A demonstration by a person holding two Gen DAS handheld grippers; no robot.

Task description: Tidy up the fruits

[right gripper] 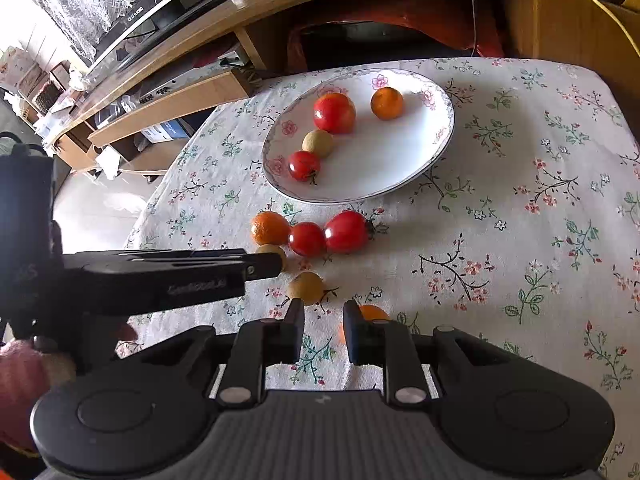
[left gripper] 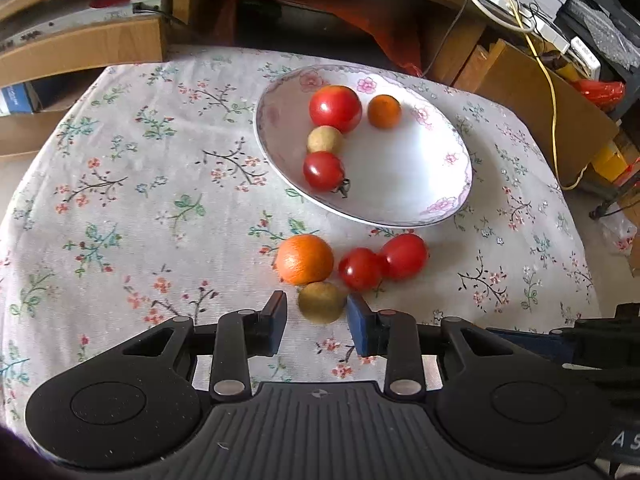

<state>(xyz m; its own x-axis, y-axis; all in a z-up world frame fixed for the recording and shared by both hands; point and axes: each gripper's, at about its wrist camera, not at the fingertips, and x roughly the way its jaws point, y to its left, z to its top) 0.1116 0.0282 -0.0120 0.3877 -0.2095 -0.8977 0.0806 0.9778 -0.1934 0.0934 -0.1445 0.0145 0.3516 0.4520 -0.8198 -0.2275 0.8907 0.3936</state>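
A white flowered plate point(left gripper: 420, 184) point(right gripper: 400, 168) holds two red tomatoes, a small orange and a tan longan. On the cloth before it lie an orange point(left gripper: 305, 259) point(right gripper: 270, 228), two red tomatoes point(left gripper: 360, 269) point(right gripper: 346, 232) and a tan longan point(left gripper: 322, 302) point(right gripper: 276, 254). My left gripper point(left gripper: 317, 312) is open, its jaws either side of that longan. My right gripper point(right gripper: 323, 322) is open and empty, with a second longan point(right gripper: 306, 288) just ahead of its left finger and a small orange point(right gripper: 372, 314) behind its right finger.
The table carries a floral cloth point(left gripper: 140, 200). A wooden TV stand point(left gripper: 100, 44) with boxes and cables stands behind it. The left gripper's body point(right gripper: 160, 276) crosses the left of the right wrist view.
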